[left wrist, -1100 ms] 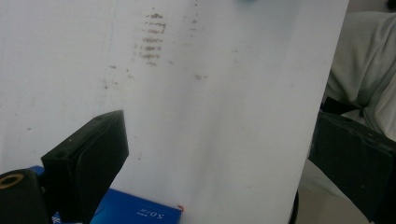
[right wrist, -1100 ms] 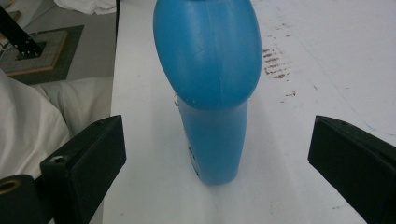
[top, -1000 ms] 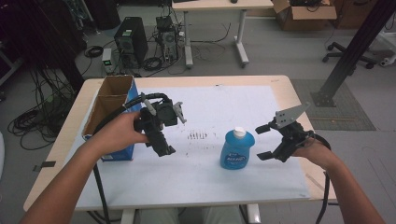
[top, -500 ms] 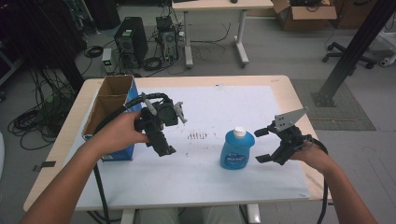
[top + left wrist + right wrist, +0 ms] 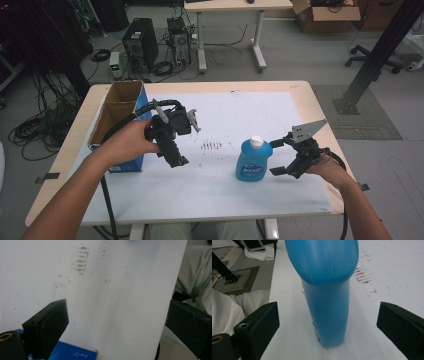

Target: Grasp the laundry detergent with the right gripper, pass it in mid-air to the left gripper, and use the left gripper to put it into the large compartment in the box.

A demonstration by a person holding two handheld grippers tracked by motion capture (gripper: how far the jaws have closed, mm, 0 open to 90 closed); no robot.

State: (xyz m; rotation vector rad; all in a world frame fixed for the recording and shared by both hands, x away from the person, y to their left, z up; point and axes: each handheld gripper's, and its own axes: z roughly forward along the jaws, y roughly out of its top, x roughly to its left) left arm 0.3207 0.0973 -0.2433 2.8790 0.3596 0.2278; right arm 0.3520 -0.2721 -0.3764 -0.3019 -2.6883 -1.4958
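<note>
Two claws were seen over a table covered with a white sheet. A blue bottle with a white cap was stood upright on the sheet, right of the middle and toward the near edge. The right claw was held just to the right of the bottle, its jaws spread wide and pointed at the bottle's side, with nothing gripped; a grey three-cornered plate was carried on top of it. In the right gripper view the bottle was framed between the two black jaws, which were set well apart from it on either side and were not touching it. The left claw was held above the sheet, left of the middle, in the person's left hand, and was tilted downward toward the near edge of the table. In the left gripper view its jaws were shown spread wide over bare white sheet, nothing being held between them, and a row of small dark marks was seen on the sheet farther off. The same marks were placed between the two claws in the high view. An open cardboard box with blue sides was set at the left of the table, just beside the left hand, and a blue corner of it was caught at the bottom of the left gripper view
</note>
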